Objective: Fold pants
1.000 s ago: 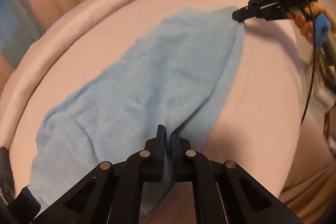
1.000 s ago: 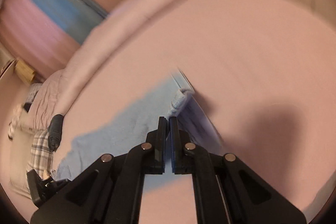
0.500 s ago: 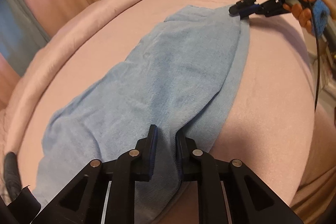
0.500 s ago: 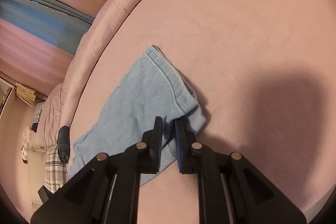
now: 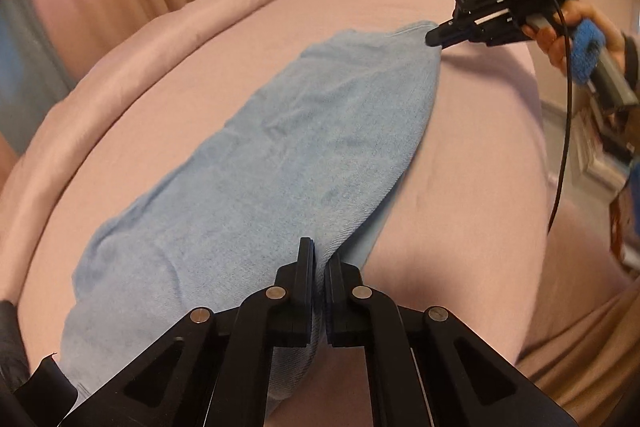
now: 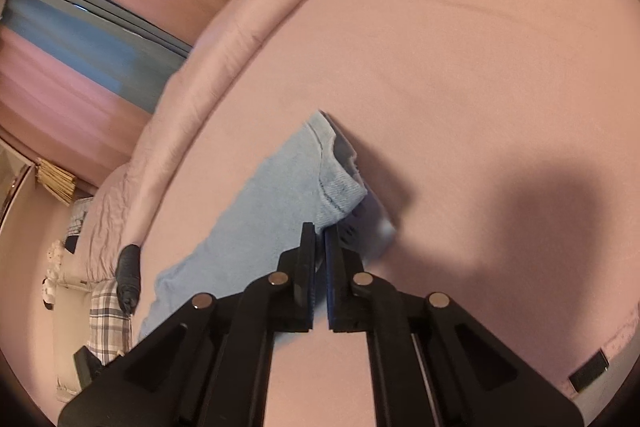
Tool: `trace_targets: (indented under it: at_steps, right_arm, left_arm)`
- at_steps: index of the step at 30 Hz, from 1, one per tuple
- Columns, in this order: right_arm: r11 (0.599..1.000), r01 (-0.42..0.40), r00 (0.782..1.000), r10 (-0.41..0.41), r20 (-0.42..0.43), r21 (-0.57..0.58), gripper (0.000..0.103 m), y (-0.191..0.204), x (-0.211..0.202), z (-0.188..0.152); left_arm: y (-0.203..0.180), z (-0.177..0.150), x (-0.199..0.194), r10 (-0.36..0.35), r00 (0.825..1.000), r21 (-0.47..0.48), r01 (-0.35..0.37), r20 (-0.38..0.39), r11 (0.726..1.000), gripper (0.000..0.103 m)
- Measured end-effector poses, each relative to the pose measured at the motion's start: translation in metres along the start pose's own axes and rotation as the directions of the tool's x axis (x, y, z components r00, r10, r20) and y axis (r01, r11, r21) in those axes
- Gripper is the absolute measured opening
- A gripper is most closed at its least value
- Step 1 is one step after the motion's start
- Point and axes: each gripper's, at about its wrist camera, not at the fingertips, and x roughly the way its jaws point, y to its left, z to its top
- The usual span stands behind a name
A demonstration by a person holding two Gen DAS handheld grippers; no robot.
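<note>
Light blue pants point(image 5: 280, 147) lie stretched lengthwise across a pink bed. My left gripper point(image 5: 319, 255) is at their near end, its jaws closing with a ridge of blue fabric pinched between the pads. At the far end my right gripper point(image 5: 434, 38), held by a person's hand point(image 5: 560, 39), grips the corner of the cloth. In the right wrist view the pants point(image 6: 260, 211) run back to the left, and the right gripper point(image 6: 320, 233) has its jaws closing on the hemmed corner, which is bunched and slightly raised.
The pink bed sheet point(image 5: 480, 187) spreads wide to the right of the pants. A rolled pink duvet point(image 5: 140, 67) runs along the bed's far edge before the curtains. A black object point(image 6: 128, 275) and plaid cloth point(image 6: 108, 319) lie past the left end.
Half a second ago both grippers' jaws stood slightly apart over the fabric; now both have closed on it again. The hem corner at the right gripper is bunched up higher.
</note>
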Motion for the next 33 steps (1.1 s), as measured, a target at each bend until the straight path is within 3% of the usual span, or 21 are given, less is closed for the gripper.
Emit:
trace_targets:
  at_steps: [3, 6, 7, 8, 9, 11, 13, 14, 16, 17, 19, 21, 23, 24, 25, 26, 28, 30, 31, 33]
  right_arm:
    - [0.999, 0.041, 0.998, -0.041, -0.046, 0.005, 0.005, -0.011, 0.017, -0.007]
    - [0.999, 0.017, 0.998, -0.015, -0.055, 0.036, 0.006, -0.014, 0.017, -0.003]
    - [0.999, 0.022, 0.998, -0.020, -0.061, 0.037, 0.013, -0.014, 0.014, -0.001]
    - [0.998, 0.048, 0.998, -0.047, -0.052, 0.032, 0.027, -0.013, 0.009, 0.001]
    - [0.997, 0.075, 0.997, -0.075, -0.025, 0.013, 0.031, -0.010, 0.000, 0.003]
    - [0.984, 0.172, 0.984, -0.169, 0.050, -0.051, 0.036, -0.001, -0.018, 0.004]
    - [0.965, 0.228, 0.969, -0.211, 0.128, -0.134, 0.036, 0.016, -0.032, 0.005]
    - [0.961, 0.214, 0.972, -0.192, 0.136, -0.174, 0.036, 0.024, -0.033, 0.003]
    - [0.947, 0.152, 0.987, -0.128, 0.100, -0.285, 0.036, 0.050, -0.024, -0.004]
    - [0.927, 0.117, 0.993, -0.102, 0.060, -0.357, 0.036, 0.067, -0.014, -0.012]
    - [0.884, 0.024, 0.999, -0.039, -0.024, -0.467, 0.036, 0.096, 0.007, -0.031]
    - [0.820, -0.066, 0.993, -0.004, -0.120, -0.569, 0.035, 0.122, 0.031, -0.057]
    - [0.722, -0.106, 0.978, -0.050, -0.203, -0.683, 0.033, 0.140, 0.060, -0.089]
    - [0.675, -0.097, 0.966, -0.112, -0.232, -0.731, 0.033, 0.143, 0.075, -0.102]
    - [0.590, -0.051, 0.957, -0.201, -0.208, -0.806, 0.034, 0.144, 0.089, -0.119]
    - [0.524, -0.029, 0.966, -0.205, -0.159, -0.851, 0.034, 0.150, 0.089, -0.125]
    - [0.441, -0.027, 0.949, -0.270, -0.161, -0.897, 0.034, 0.162, 0.090, -0.127]
    - [0.454, -0.028, 0.919, -0.338, -0.202, -0.890, 0.034, 0.178, 0.091, -0.114]
    - [0.479, -0.048, 0.924, -0.312, -0.221, -0.877, 0.037, 0.190, 0.089, -0.106]
    - [0.542, -0.157, 0.943, -0.166, -0.288, -0.825, 0.038, 0.226, 0.090, -0.089]
  left_arm:
    - [-0.004, -0.001, 0.009, -0.003, 0.999, 0.023, 0.004, -0.034, 1.000, 0.003]
    - [0.001, 0.000, 0.006, -0.010, 0.999, -0.005, 0.010, -0.034, 1.000, 0.007]
    - [0.006, 0.000, 0.001, -0.017, 0.999, -0.034, 0.016, -0.035, 0.999, 0.010]
    - [0.013, 0.001, -0.004, -0.031, 0.999, -0.066, 0.028, -0.036, 0.997, 0.022]
    - [0.020, 0.000, -0.012, -0.055, 0.998, -0.103, 0.052, -0.029, 0.993, 0.041]
    - [0.031, -0.006, -0.032, -0.093, 0.995, -0.160, 0.096, 0.027, 0.982, 0.061]
    - [0.049, -0.013, -0.053, -0.130, 0.986, -0.226, 0.150, 0.100, 0.962, 0.062]
    - [0.063, -0.018, -0.062, -0.122, 0.983, -0.268, 0.155, 0.134, 0.951, 0.062]
    - [0.080, -0.024, -0.064, -0.054, 0.989, -0.321, 0.096, 0.137, 0.942, 0.062]
    - [0.095, -0.032, -0.059, 0.005, 0.995, -0.369, 0.034, 0.103, 0.929, 0.062]
    - [0.116, -0.047, -0.049, 0.071, 0.997, -0.438, -0.047, 0.037, 0.898, 0.062]
    - [0.135, -0.073, -0.034, 0.134, 0.988, -0.489, -0.155, -0.077, 0.859, 0.062]
    - [0.148, -0.108, -0.018, 0.187, 0.954, -0.483, -0.280, -0.233, 0.830, 0.064]
    - [0.152, -0.120, -0.022, 0.171, 0.965, -0.505, -0.252, -0.201, 0.825, 0.065]
    - [0.154, -0.128, -0.031, 0.160, 0.975, -0.532, -0.218, -0.154, 0.818, 0.065]
    - [0.156, -0.134, -0.039, 0.179, 0.971, -0.530, -0.235, -0.155, 0.815, 0.065]
    - [0.160, -0.146, -0.051, 0.229, 0.954, -0.506, -0.297, -0.192, 0.810, 0.065]
    - [0.171, -0.162, -0.070, 0.228, 0.956, -0.544, -0.293, -0.185, 0.786, 0.065]
    - [0.177, -0.168, -0.079, 0.225, 0.958, -0.566, -0.287, -0.178, 0.773, 0.065]
    - [0.189, -0.173, -0.096, 0.222, 0.966, -0.612, -0.255, -0.132, 0.749, 0.065]
